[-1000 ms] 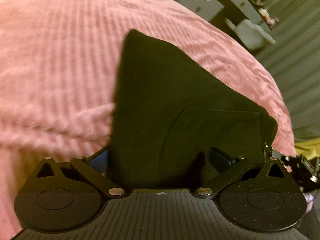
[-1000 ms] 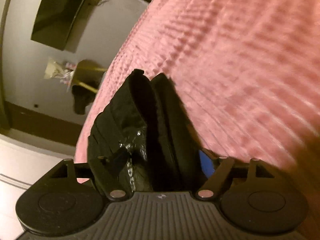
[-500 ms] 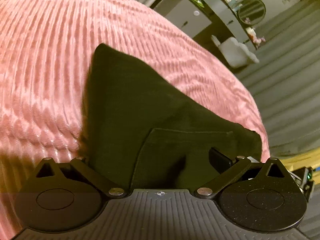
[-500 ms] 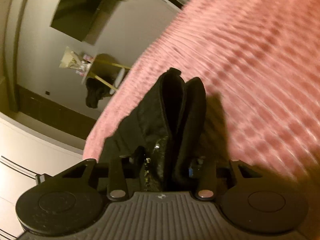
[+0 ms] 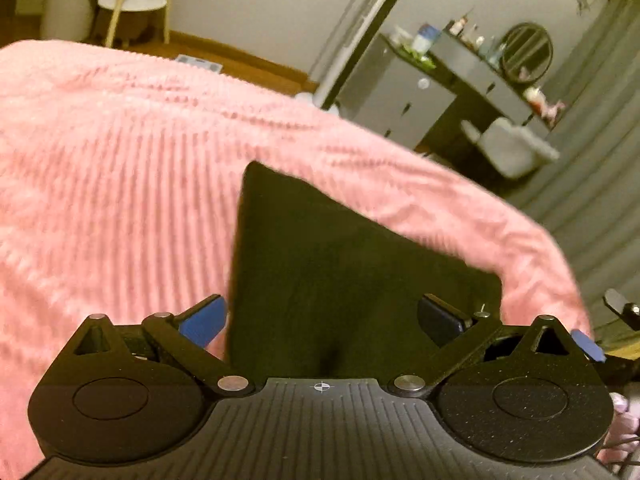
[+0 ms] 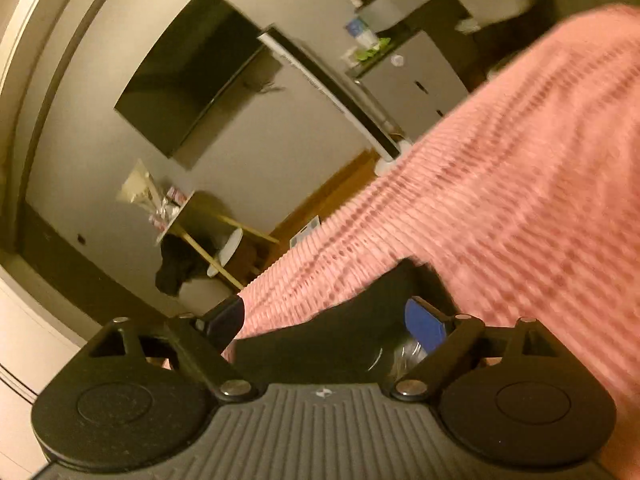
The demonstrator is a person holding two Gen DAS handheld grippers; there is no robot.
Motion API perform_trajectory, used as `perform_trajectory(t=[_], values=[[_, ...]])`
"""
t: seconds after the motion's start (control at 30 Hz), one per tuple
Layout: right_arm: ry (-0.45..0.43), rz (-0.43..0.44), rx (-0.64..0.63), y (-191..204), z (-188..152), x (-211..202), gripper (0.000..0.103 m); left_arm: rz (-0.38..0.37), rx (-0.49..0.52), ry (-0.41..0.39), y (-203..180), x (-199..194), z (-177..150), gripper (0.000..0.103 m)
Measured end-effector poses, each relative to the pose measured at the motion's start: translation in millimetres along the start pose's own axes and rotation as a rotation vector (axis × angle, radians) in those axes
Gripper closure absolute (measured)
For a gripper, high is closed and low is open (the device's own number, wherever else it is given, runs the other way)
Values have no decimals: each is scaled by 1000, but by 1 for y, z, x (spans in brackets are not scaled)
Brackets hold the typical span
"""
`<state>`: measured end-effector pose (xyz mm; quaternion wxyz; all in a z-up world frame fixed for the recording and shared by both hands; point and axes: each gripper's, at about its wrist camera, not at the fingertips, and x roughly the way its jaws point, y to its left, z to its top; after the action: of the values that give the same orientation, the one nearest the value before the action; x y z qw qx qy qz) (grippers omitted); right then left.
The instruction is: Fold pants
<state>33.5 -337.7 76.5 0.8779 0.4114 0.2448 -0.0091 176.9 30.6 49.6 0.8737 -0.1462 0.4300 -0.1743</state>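
on the pink ribbed bedspread, black pants, folded into a flat dark shape with one corner pointing away toward the far edge of the bed. seen from the left wrist camera just ahead of the left gripper, spread wide, blue-padded finger off the cloth's left edge over pink fabric, other finger over the dark cloth at the right; nothing pinched, pads clear of the pants as far as can be told. at the far right edge of that view, a second blue pad and black linkage, partly cut off.

from the right wrist camera, right gripper opening, fingers far apart, blue pad on the right and dark finger on the left. between and below them a blurred stretch of the black pants lying on the bedspread, with a shiny patch near the blue pad; no pad pressing on the cloth. view tilted and smeared.

beyond the bed, a grey wall with a dark flat screen, a small round stool with pale legs, a dark desk crowded with small bottles and a round mirror, a white chair before it, grey pleated curtain at the right.
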Motion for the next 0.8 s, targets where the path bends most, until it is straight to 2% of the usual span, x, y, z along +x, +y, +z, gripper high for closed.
perform_trajectory(t=[0.07,0.1,0.13,0.17,0.23,0.3,0.33,0.37,0.4,0.5,0.57,0.63,0.7,0.73,0.8], values=[[23,-30,39,-15,-28,-6,17,32,-4,1,-2,-3,-22,0],[45,-45,65,-24,-41,-6,21,22,-3,18,-1,-6,-37,0],[74,-56,97,-31,-57,-3,39,19,-1,41,-4,-5,-49,0],[99,-69,128,-39,-67,4,51,30,-1,68,-7,-2,-63,0],[111,-81,186,-51,-87,6,51,51,3,100,-9,0,-85,0],[102,-54,277,-63,-100,11,49,101,35,81,-9,-1,-101,0],[92,-27,325,-69,-101,14,46,110,40,92,-9,-2,-105,0],[84,-17,356,-74,-102,18,38,111,29,116,-7,-2,-109,0],[72,-22,373,-77,-101,23,36,104,6,135,-3,-5,-113,0],[55,10,422,-84,-100,37,36,113,-31,122,2,-14,-119,0],[46,51,477,-85,-103,45,36,137,-15,113,0,-16,-119,0],[57,36,493,-87,-101,60,36,161,6,111,-3,-15,-117,0],[64,11,465,-85,-98,65,45,192,22,107,-5,-12,-115,0],[70,-24,430,-81,-95,65,65,208,27,103,-7,-10,-112,0],[61,-74,316,-67,-91,63,71,227,39,100,-10,-9,-110,0]])
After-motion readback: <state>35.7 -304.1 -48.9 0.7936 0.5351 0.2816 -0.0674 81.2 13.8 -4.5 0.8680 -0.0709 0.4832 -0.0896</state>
